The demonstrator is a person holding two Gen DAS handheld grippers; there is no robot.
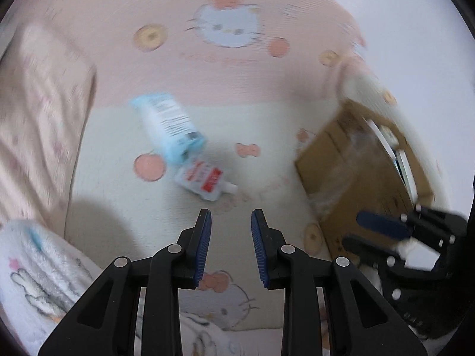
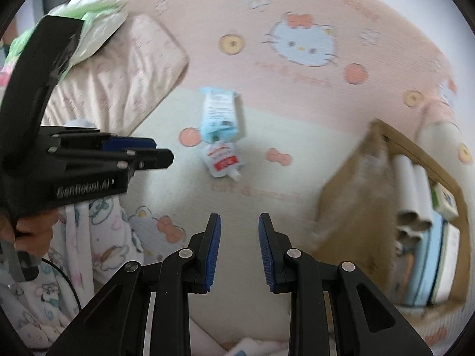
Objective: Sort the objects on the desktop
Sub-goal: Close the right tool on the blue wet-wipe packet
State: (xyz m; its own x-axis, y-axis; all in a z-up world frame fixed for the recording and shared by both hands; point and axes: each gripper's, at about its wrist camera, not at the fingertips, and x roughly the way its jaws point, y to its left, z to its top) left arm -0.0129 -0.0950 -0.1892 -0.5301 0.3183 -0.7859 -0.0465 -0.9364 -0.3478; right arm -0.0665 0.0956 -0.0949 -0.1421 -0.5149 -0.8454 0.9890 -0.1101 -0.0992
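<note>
Your left tool [image 1: 231,218], empty w/ jaws opening, is nearer the blue carton [image 1: 169,127] & pouch [image 1: 204,181], lying end-to-end dead ahead, long axis near-to-far; right tool [image 2: 239,222] gapped, empty.

The left gripper [image 1: 231,216] hung over the cartoon-print bedsheet [image 1: 267,118], empty, fingers [image 1: 204,237] parted. At eleven o'clock lay a light-blue box [image 1: 169,127], touching a white-and-red pouch [image 1: 204,182]. At two o'clock, a cardboard box [image 1: 350,172]; the right gripper [image 1: 377,231] at three.

I am viewing a pink-and-cream cartoon-cat bedsheet [image 2: 297,14] filling the frame; a pale pillow [image 2: 118,80] is lying upper left, under soft even light.
</note>
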